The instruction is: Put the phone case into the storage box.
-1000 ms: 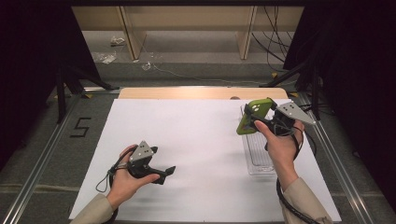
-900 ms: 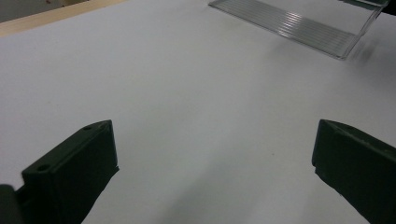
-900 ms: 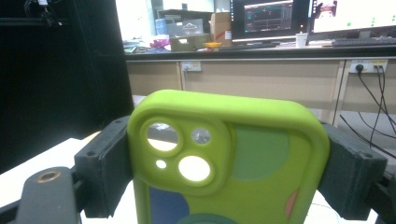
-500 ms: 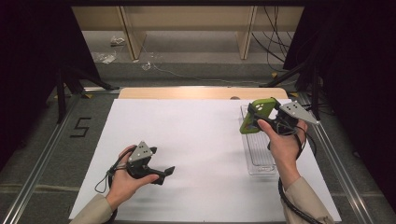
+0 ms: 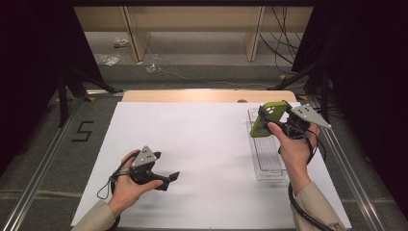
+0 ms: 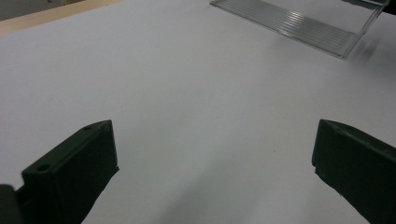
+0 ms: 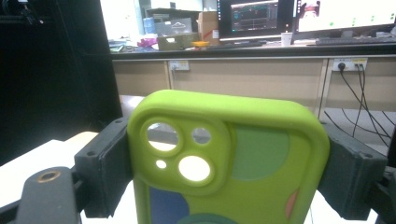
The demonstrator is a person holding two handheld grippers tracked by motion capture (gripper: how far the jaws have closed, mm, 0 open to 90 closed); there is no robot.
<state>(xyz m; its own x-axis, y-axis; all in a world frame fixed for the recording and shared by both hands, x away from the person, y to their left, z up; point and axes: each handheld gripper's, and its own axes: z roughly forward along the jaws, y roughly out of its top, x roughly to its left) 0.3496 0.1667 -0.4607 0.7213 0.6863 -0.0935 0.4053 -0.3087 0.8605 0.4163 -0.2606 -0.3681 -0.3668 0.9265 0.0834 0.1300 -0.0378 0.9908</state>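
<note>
My right tongs (image 5: 271, 120) grip a lime-green phone case (image 5: 267, 118), one black jaw pressed to each long side of it. In the high view the case sits at the right of the frame, a little above the middle, lifted off the tabletop (image 5: 202, 144) and tilted, over the far end of a clear plastic tray (image 5: 267, 168). In the right gripper view the case (image 7: 229, 158) stands in the lower middle of the frame with its back toward the camera: the raised camera block with its round cut-outs is at the upper left of the case, and patches of darker green, blue and a sliver of orange mark the rest of the back. Behind it, in the upper part of that frame, are a counter with lit monitors (image 7: 299, 16) and hanging cables.

My left tongs (image 5: 168, 179) are at the lower left of the high view, low over the white tabletop, jaws spread wide with nothing between them. In the left gripper view the two black jaws rise from the lower left and lower right corners, bare white surface between them, and the ribbed clear tray (image 6: 299, 21) lies at the upper right of the frame, well apart from the jaws.

The tray lies lengthwise near the right edge of the white sheet, and I cannot tell whether the case touches it.
</note>
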